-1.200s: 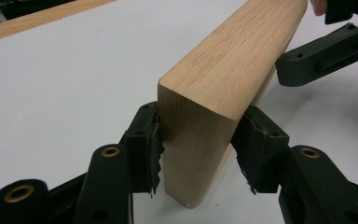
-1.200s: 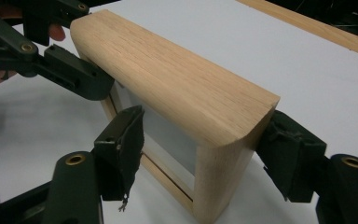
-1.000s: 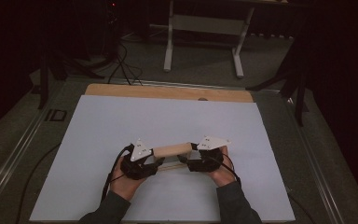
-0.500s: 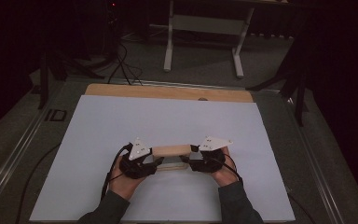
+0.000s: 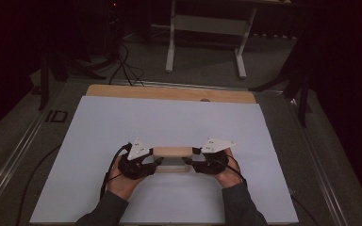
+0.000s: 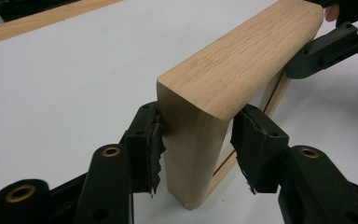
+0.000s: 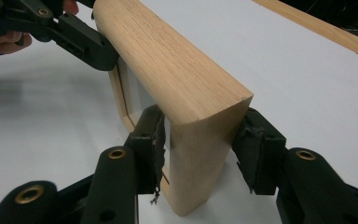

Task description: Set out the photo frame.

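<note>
Wooden frame [image 5: 172, 158] stands upright on its edge on the white sheet [image 5: 122, 122] covering the desk, near the front edge, between both hands. Same spot as a second ago, no lift yet. Left gripper [image 6: 198, 142] brackets the frame's left end: one pad touches the wood, the other shows a thin gap (not a firm clamp yet). Right gripper [image 7: 200, 140] brackets the frame's right end, and its fingers [image 7: 151, 149] have just been closing in; both pads look pressed on the wood. Both hands hold position beside the frame. Judgement: grasp nearly secured, two-handed lift likely next.
</note>
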{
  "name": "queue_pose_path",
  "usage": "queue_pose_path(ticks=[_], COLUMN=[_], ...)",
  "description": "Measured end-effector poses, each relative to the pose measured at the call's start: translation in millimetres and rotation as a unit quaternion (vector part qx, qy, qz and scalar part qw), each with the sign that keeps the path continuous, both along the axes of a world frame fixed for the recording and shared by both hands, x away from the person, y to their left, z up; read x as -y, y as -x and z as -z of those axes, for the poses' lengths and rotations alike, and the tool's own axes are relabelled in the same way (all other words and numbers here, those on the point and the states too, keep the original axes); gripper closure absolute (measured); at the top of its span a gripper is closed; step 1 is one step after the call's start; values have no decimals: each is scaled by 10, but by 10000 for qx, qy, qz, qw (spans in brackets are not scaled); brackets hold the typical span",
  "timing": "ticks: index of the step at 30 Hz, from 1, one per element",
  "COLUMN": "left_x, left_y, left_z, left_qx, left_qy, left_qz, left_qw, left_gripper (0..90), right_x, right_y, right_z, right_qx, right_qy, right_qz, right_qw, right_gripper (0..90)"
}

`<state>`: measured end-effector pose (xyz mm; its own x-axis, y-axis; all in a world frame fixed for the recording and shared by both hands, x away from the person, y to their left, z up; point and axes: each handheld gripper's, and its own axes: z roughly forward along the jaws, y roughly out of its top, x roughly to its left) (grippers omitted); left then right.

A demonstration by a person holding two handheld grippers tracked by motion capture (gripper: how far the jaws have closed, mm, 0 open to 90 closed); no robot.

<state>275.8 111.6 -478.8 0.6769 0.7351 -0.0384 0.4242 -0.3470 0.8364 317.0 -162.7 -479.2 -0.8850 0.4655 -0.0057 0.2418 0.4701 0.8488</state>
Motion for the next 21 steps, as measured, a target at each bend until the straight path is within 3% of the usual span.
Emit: queue_pose_path(ticks=[21], left_x=[-38], left_y=[-7], left_z=[-14], left_qx=[5], left_qy=[-49], left_qz=[-3], left_qw=[10000], left_gripper=[537], right_x=[-43], right_y=[6], right_z=[-13], right_qx=[39], right_qy=[46], right_qz=[-2], right_qw=[10000], right_gripper=[552])
